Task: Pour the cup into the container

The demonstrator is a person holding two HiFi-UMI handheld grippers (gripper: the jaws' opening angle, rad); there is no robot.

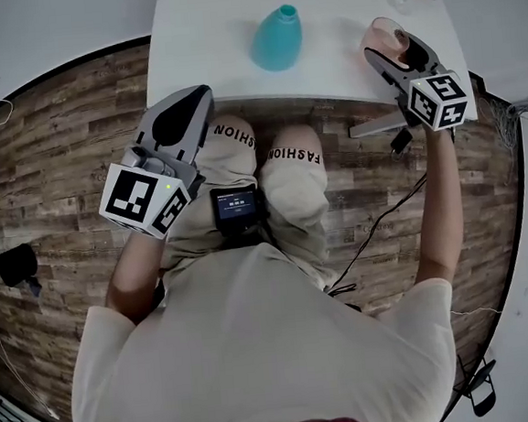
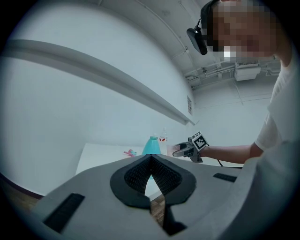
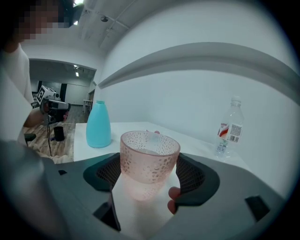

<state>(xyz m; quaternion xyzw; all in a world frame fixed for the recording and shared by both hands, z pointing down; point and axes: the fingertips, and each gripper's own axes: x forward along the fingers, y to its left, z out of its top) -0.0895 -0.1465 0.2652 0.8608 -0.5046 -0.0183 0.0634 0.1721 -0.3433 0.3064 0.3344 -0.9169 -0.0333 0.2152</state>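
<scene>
The cup (image 3: 150, 157) is a squat tumbler of translucent pink glass, its wall dimpled all over, rim round and open, and it narrows toward the foot. The container (image 3: 98, 125) is smooth matte teal, wide at the base and tapering to a short neck, like a flask. A clear plastic bottle (image 3: 228, 129) with a red-and-white label stands at 2 o'clock from the cup, and the container at 10 o'clock; both are well apart from it. All three are on a plain white surface (image 3: 197, 143) with a straight edge. The right gripper (image 3: 149, 174) has grey shells and black ribbed pads; the cup stands upright between its jaws, which close on it with a pad against each side of its lower wall. From the head view the cup (image 1: 384, 31) is at 2 o'clock, near the surface's right edge, with the container (image 1: 277, 39) at 12 o'clock, to its left. The left gripper (image 1: 202, 94) hangs at 9 o'clock, off the surface, above a plank floor (image 1: 55, 132) and the person's knee; in its own view the left gripper's (image 2: 151, 159) jaws meet at the tips with nothing between them.
</scene>
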